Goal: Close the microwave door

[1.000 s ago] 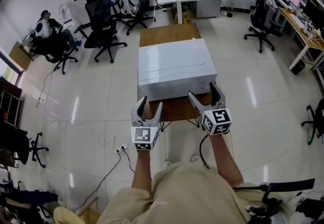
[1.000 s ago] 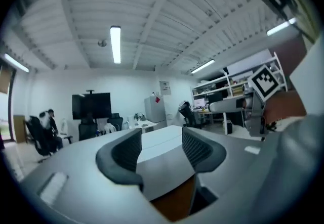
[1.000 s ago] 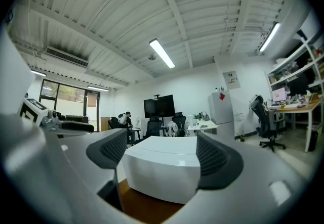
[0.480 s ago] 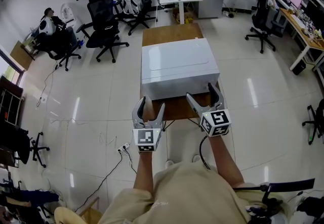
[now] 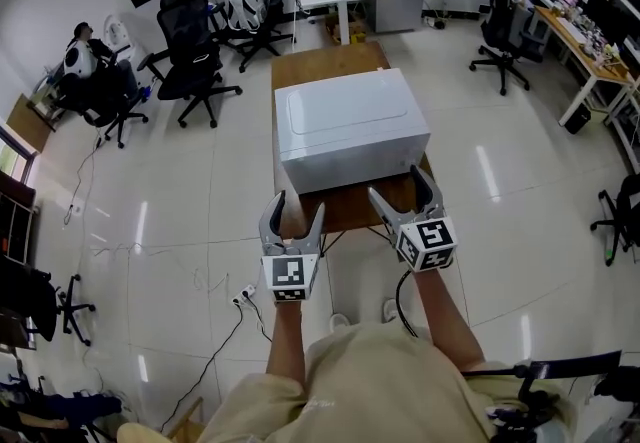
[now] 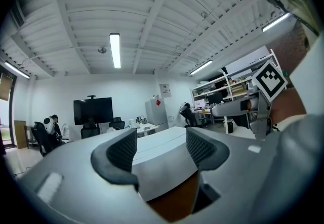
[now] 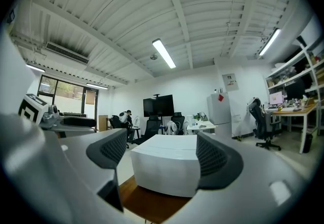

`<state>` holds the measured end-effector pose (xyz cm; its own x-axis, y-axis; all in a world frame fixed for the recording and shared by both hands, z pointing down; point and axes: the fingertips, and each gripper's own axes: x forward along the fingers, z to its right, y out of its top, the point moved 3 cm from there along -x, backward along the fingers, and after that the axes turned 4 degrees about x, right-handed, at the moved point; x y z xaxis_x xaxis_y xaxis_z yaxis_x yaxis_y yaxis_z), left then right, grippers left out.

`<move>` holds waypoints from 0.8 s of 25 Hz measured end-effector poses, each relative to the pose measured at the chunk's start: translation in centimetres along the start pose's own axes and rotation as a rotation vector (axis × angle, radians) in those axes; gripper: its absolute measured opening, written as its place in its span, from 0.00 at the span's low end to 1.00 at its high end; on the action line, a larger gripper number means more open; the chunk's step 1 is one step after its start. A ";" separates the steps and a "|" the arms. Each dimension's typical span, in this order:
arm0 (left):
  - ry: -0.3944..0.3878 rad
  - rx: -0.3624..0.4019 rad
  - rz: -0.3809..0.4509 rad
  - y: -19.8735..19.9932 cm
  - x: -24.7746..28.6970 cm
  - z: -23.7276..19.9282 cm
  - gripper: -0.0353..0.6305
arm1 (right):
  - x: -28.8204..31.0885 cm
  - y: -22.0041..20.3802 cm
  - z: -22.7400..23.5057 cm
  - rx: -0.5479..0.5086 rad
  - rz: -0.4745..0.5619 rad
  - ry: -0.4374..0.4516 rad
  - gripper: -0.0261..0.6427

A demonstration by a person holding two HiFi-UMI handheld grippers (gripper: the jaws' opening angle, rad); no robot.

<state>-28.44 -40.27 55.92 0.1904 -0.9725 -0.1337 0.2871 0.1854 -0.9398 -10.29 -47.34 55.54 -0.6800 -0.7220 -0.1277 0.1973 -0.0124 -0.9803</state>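
Widening of the left gripper's jaws is the fresh change: they have just been opening and now stand moderately apart, with nothing between the dark ribbed pads. Both grippers have also drawn a little nearer to the white box-shaped microwave, which sits at the centre of the head view on a brown wooden bench, its near face turned toward the person. The right gripper has its jaws spread wide, as they were a moment ago; its tips reach just over the microwave's lower right corner in the head view, while its own view shows the box ahead of the pads, framed by them but not touched. The left gripper sits at the lower left of the box, over the bench's front edge, and its own view likewise shows the white casing and a strip of brown wood beyond the open pads, with no contact. Neither gripper holds anything. No door can be seen swinging out from the box in any view, so whether it is ajar cannot be told; the approach with open jaws reads as getting ready to push rather than to grasp, and the closing itself looks not yet begun.
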 end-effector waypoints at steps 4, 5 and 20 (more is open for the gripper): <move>-0.021 -0.020 0.013 0.0 -1.6 -2.5 0.48 | 0.3 -0.4 -3.1 -0.026 -0.012 -0.037 0.66; -0.023 -0.030 0.016 0.0 -2.2 -3.3 0.48 | 0.4 -0.4 -4.1 -0.036 -0.014 -0.046 0.66; 0.009 -0.064 0.054 -0.2 -17.0 1.6 0.48 | -12.0 -1.2 -14.9 -0.107 0.075 0.010 0.66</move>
<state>-30.21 -23.54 58.85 0.1957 -0.9626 -0.1872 0.2162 0.2285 -0.9492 -12.92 -28.36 55.98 -0.6736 -0.7109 -0.2024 0.1719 0.1156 -0.9783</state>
